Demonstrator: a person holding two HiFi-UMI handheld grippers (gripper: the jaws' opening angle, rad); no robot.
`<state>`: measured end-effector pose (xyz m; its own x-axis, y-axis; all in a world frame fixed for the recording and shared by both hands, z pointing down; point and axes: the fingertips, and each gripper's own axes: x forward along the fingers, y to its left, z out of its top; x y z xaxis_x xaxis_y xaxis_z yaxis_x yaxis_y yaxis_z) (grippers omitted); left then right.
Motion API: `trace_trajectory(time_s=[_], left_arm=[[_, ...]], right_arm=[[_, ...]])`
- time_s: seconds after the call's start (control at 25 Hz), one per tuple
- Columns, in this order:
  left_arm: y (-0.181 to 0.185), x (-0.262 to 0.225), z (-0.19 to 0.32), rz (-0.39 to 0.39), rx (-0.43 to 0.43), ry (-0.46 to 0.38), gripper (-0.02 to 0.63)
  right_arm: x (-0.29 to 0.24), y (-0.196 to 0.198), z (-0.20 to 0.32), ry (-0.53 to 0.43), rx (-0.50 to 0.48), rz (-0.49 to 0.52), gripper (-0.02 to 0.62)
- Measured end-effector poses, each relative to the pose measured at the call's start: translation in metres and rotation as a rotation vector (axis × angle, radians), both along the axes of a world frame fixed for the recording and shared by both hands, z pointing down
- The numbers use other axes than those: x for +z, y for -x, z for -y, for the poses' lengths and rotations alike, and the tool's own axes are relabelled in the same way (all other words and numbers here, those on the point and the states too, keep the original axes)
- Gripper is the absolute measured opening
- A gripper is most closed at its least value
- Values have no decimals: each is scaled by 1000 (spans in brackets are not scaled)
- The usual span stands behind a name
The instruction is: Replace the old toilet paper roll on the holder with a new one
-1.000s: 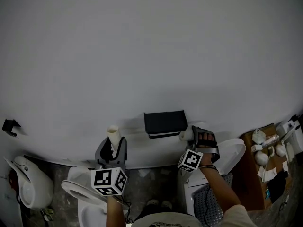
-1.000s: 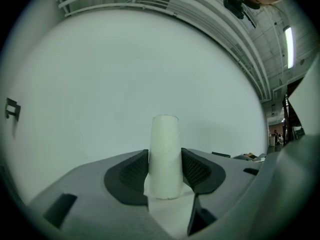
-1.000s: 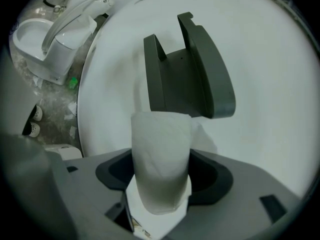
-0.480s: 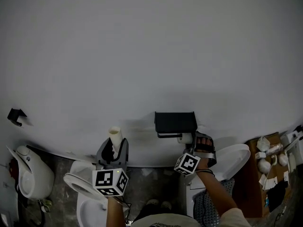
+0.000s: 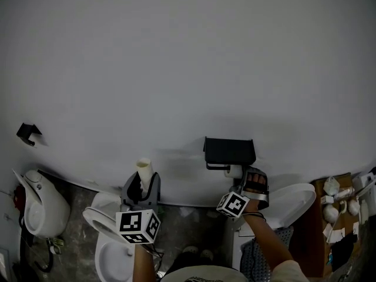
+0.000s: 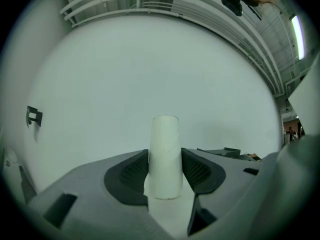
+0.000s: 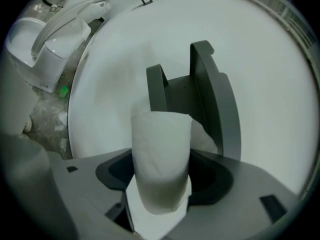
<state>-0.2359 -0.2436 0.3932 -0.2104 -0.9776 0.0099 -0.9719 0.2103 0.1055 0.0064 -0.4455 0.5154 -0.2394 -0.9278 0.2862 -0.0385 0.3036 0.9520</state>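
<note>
Both hands have slid sideways along the wall (image 5: 176,69) since a moment ago. The roll (image 7: 161,154) was off to one side of the holder (image 5: 229,151), and now it is right under it.

The right gripper (image 7: 162,184) has its fingers wide, and they press on the two sides of the soft new roll. The holder is just past these fingers, above and behind the roll. They look very close, but I cannot tell if they touch.

The left gripper (image 6: 165,171) has its fingers wide too, and they hold the old tube (image 6: 165,154). The tube stands up between them. It is bare, with no paper on it. Nothing but wall is in front of these fingers, and the holder is well off to their right.

I think the step now is to put the new roll on the holder. To do it well, the right hand should go slowly. The hole in the roll has to line up with the part of the holder that carries it, so a small turn may help first. The fingers should not squeeze harder, or the soft roll may get squashed and not slide on. They should let go only when the roll hangs by itself. The left hand should keep the tube away from the holder.
</note>
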Motion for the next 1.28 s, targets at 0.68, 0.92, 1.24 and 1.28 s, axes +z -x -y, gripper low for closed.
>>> trace_trajectory(time_s=[0.68, 0.92, 1.24, 1.28], left_arm=[[13, -7, -26, 29, -46, -6, 204], [4, -9, -19, 28, -21, -8, 204], [-18, -17, 7, 24, 39, -17, 204], [-21, -19, 10, 24, 47, -22, 204]], right_arm=[[1, 55, -32, -45, -133, -21, 309], [-2, 52, -53, 48, -164, 84, 379], [-46, 21, -91, 372, -155, 680, 302], [-59, 13, -90, 391, -148, 774, 285]])
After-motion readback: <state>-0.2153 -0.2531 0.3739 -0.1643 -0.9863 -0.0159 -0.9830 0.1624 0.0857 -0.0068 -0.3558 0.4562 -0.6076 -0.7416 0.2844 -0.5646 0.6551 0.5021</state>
